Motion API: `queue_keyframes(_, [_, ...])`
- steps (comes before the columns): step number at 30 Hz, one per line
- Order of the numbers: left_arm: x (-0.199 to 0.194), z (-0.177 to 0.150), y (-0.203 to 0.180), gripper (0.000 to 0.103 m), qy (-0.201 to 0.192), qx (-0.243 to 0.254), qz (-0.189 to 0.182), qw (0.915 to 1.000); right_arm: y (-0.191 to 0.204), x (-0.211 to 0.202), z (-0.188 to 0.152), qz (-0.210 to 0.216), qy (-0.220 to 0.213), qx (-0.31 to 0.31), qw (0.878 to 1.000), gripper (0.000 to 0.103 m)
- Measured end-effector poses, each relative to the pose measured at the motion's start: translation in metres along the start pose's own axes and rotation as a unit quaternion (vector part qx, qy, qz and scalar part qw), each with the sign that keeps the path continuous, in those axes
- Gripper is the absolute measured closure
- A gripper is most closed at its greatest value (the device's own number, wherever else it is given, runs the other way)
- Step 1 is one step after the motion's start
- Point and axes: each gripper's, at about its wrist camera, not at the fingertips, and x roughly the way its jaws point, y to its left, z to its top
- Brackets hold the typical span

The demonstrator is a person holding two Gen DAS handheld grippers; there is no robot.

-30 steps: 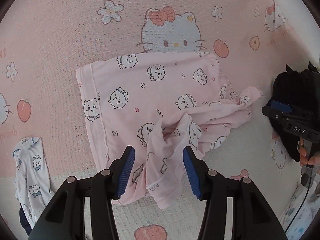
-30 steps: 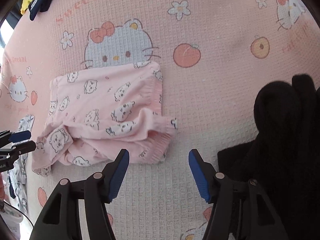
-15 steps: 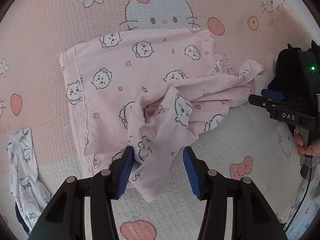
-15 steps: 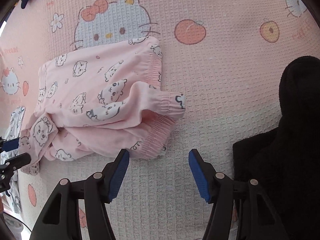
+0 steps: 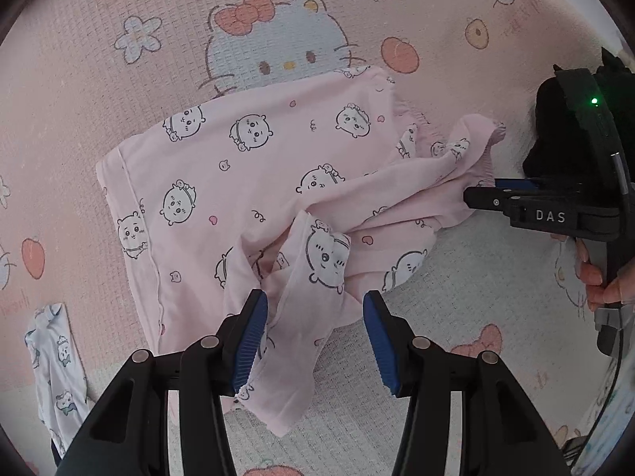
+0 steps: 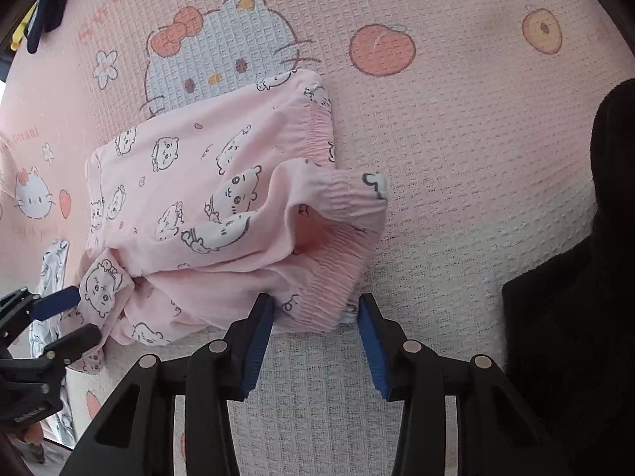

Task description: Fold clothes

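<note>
Pink pajama pants (image 5: 254, 166) with a cartoon print lie half folded and rumpled on the blanket. My left gripper (image 5: 315, 337) is open low over the near edge, and a loose leg end of the pants lies between its blue pads (image 5: 250, 337). In the right wrist view the pants (image 6: 190, 166) show their gathered elastic waistband (image 6: 337, 202). My right gripper (image 6: 316, 329) is open, with the waistband's lower fold between its fingertips. Each gripper also shows in the other's view: the right gripper (image 5: 482, 192) at the pants' right edge, the left gripper (image 6: 75, 319) at their left corner.
A pink and white waffle blanket (image 5: 119, 79) with cat and peach prints covers the whole surface. A black garment (image 6: 575, 277) is heaped to the right, also seen as the dark heap (image 5: 555, 139). A small white printed garment (image 5: 55, 357) lies at the left.
Both grippers have come in closer to the pants, so cloth now lies between each pair of fingers. The right gripper's fingers have narrowed a little. The pants' shape is about the same.
</note>
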Motion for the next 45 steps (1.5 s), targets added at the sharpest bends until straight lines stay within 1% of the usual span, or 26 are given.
queue_keyframes(2, [0.007,0.001,0.001,0.056,0.005,-0.004,0.003,1.0,0.003,0.0,0.001,-0.009,-0.002,-0.004,1.0,0.062])
queue_keyframes(3, [0.01,0.002,0.001,0.056,0.004,-0.007,0.005,1.0,0.005,0.0,0.002,-0.016,-0.002,-0.007,1.0,0.068])
queue_keyframes(4, [0.013,0.002,0.002,0.056,0.002,-0.013,0.008,0.9999,0.007,0.0,0.004,-0.027,0.0,-0.015,1.0,0.07])
queue_keyframes(6, [0.016,0.002,0.006,0.056,-0.009,-0.025,0.014,0.9995,0.015,0.001,0.008,-0.05,0.008,-0.035,0.998,0.078])
queue_keyframes(8, [0.018,0.002,0.011,0.056,-0.025,-0.038,0.02,0.9988,0.022,-0.003,0.012,-0.059,0.008,-0.056,0.997,0.081])
queue_keyframes(9, [0.019,0.003,0.014,0.057,-0.03,-0.047,0.025,0.9981,0.026,-0.006,0.015,-0.065,0.004,-0.067,0.996,0.082])
queue_keyframes(11, [0.02,0.004,0.022,0.071,-0.032,-0.076,0.019,0.9964,0.033,-0.012,0.02,-0.077,-0.004,-0.088,0.993,0.082])
queue_keyframes(12, [0.02,0.005,0.027,0.073,-0.034,-0.092,0.013,0.9951,0.036,-0.016,0.023,-0.081,-0.008,-0.099,0.992,0.082])
queue_keyframes(13, [0.018,0.006,0.033,0.074,-0.037,-0.109,-0.002,0.9933,0.037,-0.02,0.028,-0.079,-0.01,-0.104,0.991,0.082])
queue_keyframes(14, [0.016,0.007,0.038,0.077,-0.038,-0.12,-0.013,0.9919,0.036,-0.024,0.035,-0.074,-0.012,-0.103,0.992,0.082])
queue_keyframes(15, [0.013,0.008,0.044,0.079,-0.039,-0.13,-0.019,0.9906,0.034,-0.028,0.043,-0.069,-0.013,-0.096,0.993,0.082])
queue_keyframes(18, [0.006,0.013,0.057,0.08,-0.046,-0.14,-0.023,0.9888,0.032,-0.037,0.058,-0.046,-0.007,-0.089,0.995,0.082])
queue_keyframes(21, [-0.001,0.019,0.07,0.08,-0.048,-0.142,-0.019,0.9885,0.034,-0.037,0.066,-0.045,-0.014,-0.085,0.995,0.082])
queue_keyframes(23, [-0.006,0.021,0.077,0.08,-0.053,-0.142,-0.003,0.9884,0.033,-0.039,0.059,-0.049,-0.02,-0.088,0.995,0.082])
queue_keyframes(25, [-0.011,0.023,0.085,0.08,-0.058,-0.142,0.014,0.988,0.036,-0.042,0.063,-0.051,-0.025,-0.092,0.994,0.082])
queue_keyframes(31, [-0.025,0.025,0.111,0.083,-0.053,-0.151,0.021,0.9869,0.039,-0.053,0.077,-0.053,-0.036,-0.098,0.993,0.082])
queue_keyframes(33, [-0.026,0.024,0.115,0.083,-0.057,-0.147,0.032,0.987,0.039,-0.058,0.083,-0.053,-0.043,-0.094,0.993,0.082])
queue_keyframes(35, [-0.025,0.023,0.12,0.083,-0.05,-0.15,0.037,0.9867,0.039,-0.059,0.088,-0.05,-0.04,-0.093,0.994,0.082])
queue_keyframes(36, [-0.025,0.021,0.123,0.083,-0.046,-0.159,0.024,0.9859,0.039,-0.059,0.09,-0.049,-0.039,-0.092,0.994,0.082])
queue_keyframes(38, [-0.026,0.017,0.131,0.083,-0.048,-0.189,-0.037,0.9802,0.039,-0.059,0.091,-0.049,-0.036,-0.092,0.994,0.082])
queue_keyframes(39, [-0.027,0.013,0.136,0.083,-0.058,-0.211,-0.1,0.9706,0.039,-0.058,0.09,-0.048,-0.035,-0.091,0.994,0.082])
queue_keyframes(40, [-0.027,0.012,0.139,0.082,-0.061,-0.23,-0.144,0.9605,0.039,-0.057,0.09,-0.046,-0.034,-0.09,0.994,0.082])
queue_keyframes(42, [-0.029,0.006,0.142,0.077,-0.062,-0.257,-0.199,0.9437,0.038,-0.055,0.089,-0.043,-0.033,-0.088,0.995,0.082])
queue_keyframes(43, [-0.032,0.005,0.139,0.066,-0.067,-0.258,-0.202,0.9424,0.037,-0.055,0.088,-0.041,-0.032,-0.087,0.995,0.081])
queue_keyframes(44, [-0.034,0.003,0.137,0.048,-0.072,-0.259,-0.205,0.9411,0.037,-0.054,0.088,-0.04,-0.031,-0.086,0.995,0.077])
queue_keyframes(45, [-0.035,0.001,0.135,0.038,-0.076,-0.261,-0.205,0.94,0.037,-0.053,0.087,-0.038,-0.03,-0.085,0.995,0.062])
